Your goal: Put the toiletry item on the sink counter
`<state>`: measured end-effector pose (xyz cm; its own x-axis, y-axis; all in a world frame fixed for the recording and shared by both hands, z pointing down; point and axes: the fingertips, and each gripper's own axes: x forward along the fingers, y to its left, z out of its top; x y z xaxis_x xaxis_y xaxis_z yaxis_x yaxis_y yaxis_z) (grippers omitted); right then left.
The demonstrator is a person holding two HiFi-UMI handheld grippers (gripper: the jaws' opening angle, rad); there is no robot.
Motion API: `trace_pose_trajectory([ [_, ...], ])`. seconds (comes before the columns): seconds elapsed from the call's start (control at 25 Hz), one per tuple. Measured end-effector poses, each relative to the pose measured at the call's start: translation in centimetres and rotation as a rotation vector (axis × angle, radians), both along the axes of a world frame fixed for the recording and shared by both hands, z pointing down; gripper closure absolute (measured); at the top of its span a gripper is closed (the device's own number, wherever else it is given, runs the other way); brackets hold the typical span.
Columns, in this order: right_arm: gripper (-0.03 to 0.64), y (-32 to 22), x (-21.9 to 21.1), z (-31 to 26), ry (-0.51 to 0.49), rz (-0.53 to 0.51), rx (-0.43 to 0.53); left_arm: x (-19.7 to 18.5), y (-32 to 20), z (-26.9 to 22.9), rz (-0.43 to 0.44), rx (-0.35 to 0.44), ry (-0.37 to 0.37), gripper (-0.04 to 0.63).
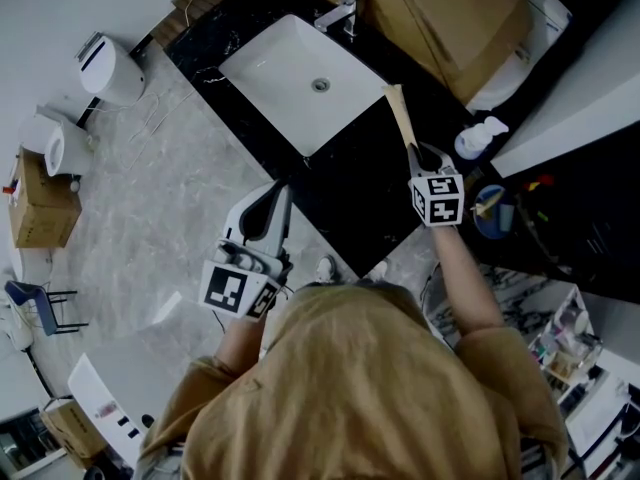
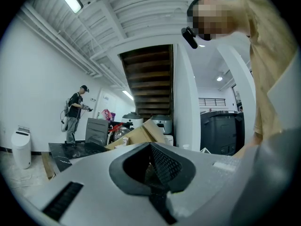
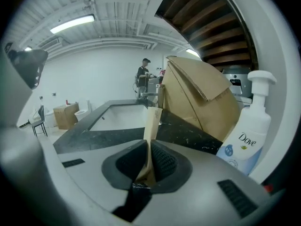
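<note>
Head view: right gripper (image 1: 415, 153) pinches flat tan paper sachet (image 1: 400, 113) above black marble sink counter (image 1: 360, 183), between white rectangular basin (image 1: 290, 78) and white pump bottle (image 1: 480, 136). Left gripper (image 1: 278, 193) idle near body.

Left gripper view: jaws pressed together, nothing between.

Right gripper view: 2 jaws clamp sachet's (image 3: 152, 124) lower end. Carry step in hand. Next move likely: lower sachet onto bare counter (image 3: 188, 128), clear of bottle (image 3: 249, 131), then spread jaws.

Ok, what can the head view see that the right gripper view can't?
Only the head view shows the left gripper and the person's tan top. Only the right gripper view shows the word Dove on the pump bottle, a ceiling light and a person standing far off. Both show the white sink, the black counter, the cardboard box and the tan packet pinched in the right gripper.
</note>
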<state>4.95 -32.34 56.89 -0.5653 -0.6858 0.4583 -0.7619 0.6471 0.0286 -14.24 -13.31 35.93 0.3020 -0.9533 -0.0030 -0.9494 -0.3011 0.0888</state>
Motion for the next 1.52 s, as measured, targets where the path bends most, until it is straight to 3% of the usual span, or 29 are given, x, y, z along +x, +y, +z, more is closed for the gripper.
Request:
trace_pose_trajectory([
  [0.2,0.583,0.2,-0.4,1.6,0.027,-0.003,-0.057,-0.1,0.2,0.3,0.000,-0.005,0.012,0.592],
  [0.8,0.580,0.4,-1.0,3.5,0.165,-0.016,-0.063,-0.7,0.4,0.9,0.021,-0.014,0.035,0.592],
  [1.16,0.571,0.2,-1.0,3.7,0.159,0.005,-0.070,0.0,-0.1,1.1,0.070,-0.011,0.042,0.592],
  [1.28,0.523,0.2,-1.2,3.7,0.139,0.019,-0.079,0.3,-0.3,1.0,0.092,-0.009,0.044,0.592],
  [1.52,0.353,0.6,-1.9,3.8,0.129,0.006,-0.106,0.7,-0.2,0.9,0.125,-0.012,0.047,0.592],
])
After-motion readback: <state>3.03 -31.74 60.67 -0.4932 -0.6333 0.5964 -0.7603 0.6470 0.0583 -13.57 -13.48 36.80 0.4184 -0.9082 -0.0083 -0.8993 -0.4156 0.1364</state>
